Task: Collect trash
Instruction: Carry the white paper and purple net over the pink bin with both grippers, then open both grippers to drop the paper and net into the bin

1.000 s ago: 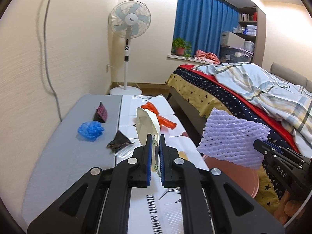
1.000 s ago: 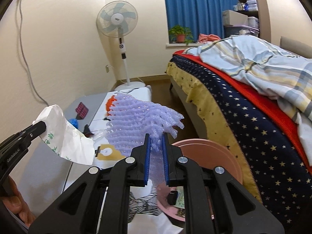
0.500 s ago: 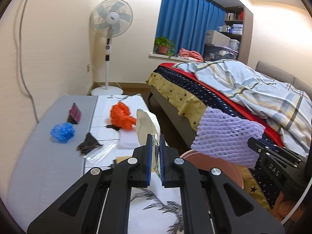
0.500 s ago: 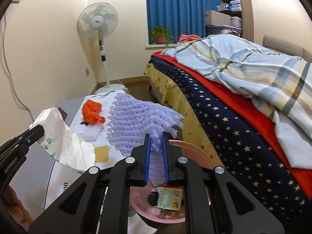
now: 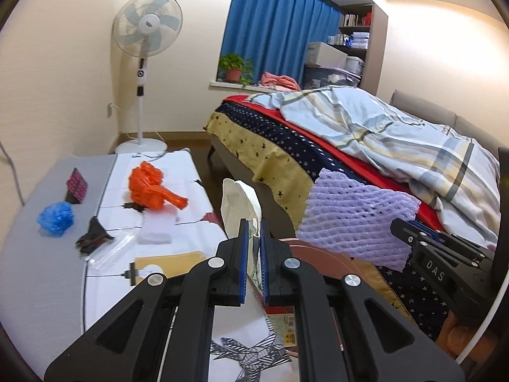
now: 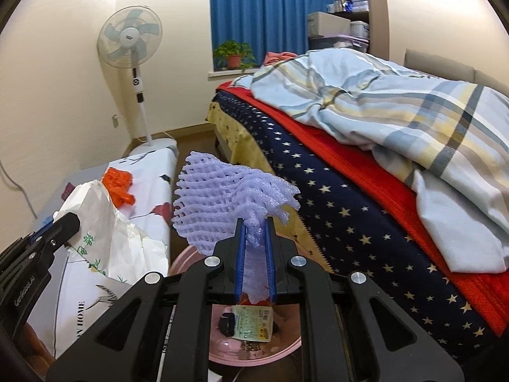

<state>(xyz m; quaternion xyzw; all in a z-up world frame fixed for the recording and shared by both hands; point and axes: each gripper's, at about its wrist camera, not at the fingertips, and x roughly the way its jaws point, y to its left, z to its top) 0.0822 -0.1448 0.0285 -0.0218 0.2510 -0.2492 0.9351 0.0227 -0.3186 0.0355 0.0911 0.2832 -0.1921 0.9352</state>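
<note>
Two grippers: each carries one piece of trash, both raised near the pink bin.
Left gripper (image 5: 253, 235): jaws nearly closed, pinching a crumpled white paper bag (image 5: 240, 205) with green print; the bag stands up above and ahead of the jaws.
Right gripper (image 6: 254, 238): jaws nearly closed, clamped on a purple foam net (image 6: 229, 200); the net fans out above and to the left of the jaws, and a strip of it runs back between the blue pads.
Pink bin (image 6: 288, 348): directly below the right jaws; a yellow-and-white wrapper (image 6: 254, 318) and a small dark item lie inside. In the left wrist view its rim (image 5: 321, 258) shows just right of the left jaws, under the foam net (image 5: 356, 219).
Neighbouring gripper: the right one enters the left wrist view at lower right (image 5: 400, 227), the left one enters the right wrist view at lower left (image 6: 66, 222), each with its load.
Surface (image 5: 41, 254): left of and beyond the left jaws, grey on one side and covered by a white printed cloth on the other.
Trash on the surface: an orange plastic bag (image 5: 149, 187) ahead of the left jaws; a blue crumpled bag (image 5: 56, 218), a dark wrapper (image 5: 94, 234) and a red patterned packet (image 5: 76, 186) further left; a clear wrapper and a yellow-brown packet (image 5: 168, 259) just left of the jaws.
Bed (image 6: 366, 210): right of both jaws, with a star-print sheet and a plaid duvet.
Background: a standing fan (image 5: 146, 31) and blue curtains (image 5: 280, 35) beyond the jaws.
</note>
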